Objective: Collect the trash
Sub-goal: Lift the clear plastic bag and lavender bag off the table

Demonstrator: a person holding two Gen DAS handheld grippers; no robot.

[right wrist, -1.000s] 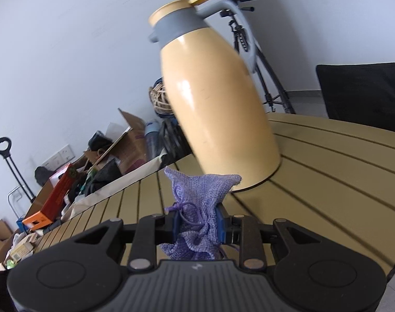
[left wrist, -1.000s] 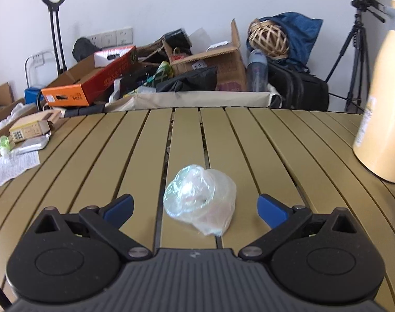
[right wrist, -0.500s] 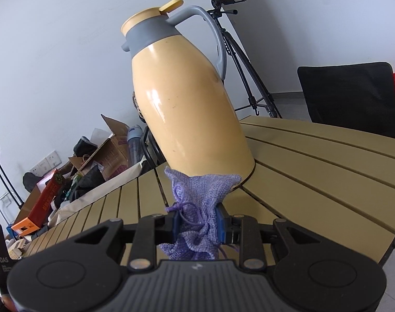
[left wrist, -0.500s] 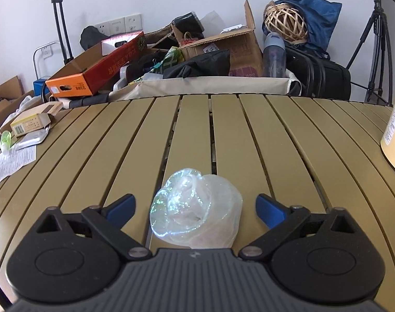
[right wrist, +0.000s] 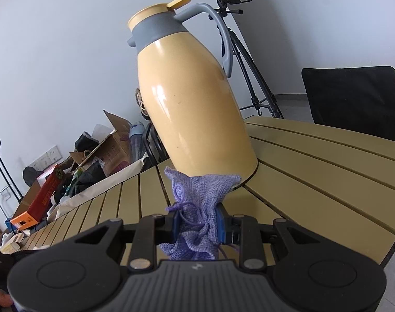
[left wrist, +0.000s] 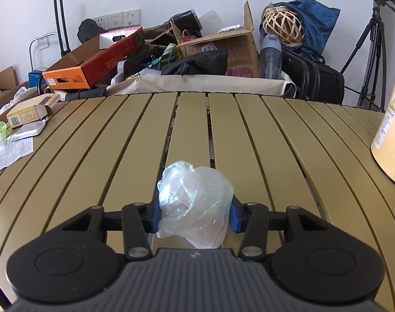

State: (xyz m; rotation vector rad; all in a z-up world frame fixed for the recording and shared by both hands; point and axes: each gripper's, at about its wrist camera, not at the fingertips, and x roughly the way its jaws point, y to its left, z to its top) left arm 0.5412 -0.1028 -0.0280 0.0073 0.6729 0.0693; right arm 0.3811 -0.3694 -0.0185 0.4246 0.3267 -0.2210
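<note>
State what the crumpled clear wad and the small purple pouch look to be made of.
Crumpled clear wad: thin plastic film, glossy and translucent, with sharp creases and glints.
Small purple pouch: coarse open-weave fabric, matte, threads visible, tied with a cord; probably burlap-like or synthetic mesh.

Bright, even daylight; both views are sharp, bowed at the edges with dark corners. A soft glare streaks the glossy cream-yellow thermos jug (right wrist: pixel 194 98); shadows stay faint.
</note>
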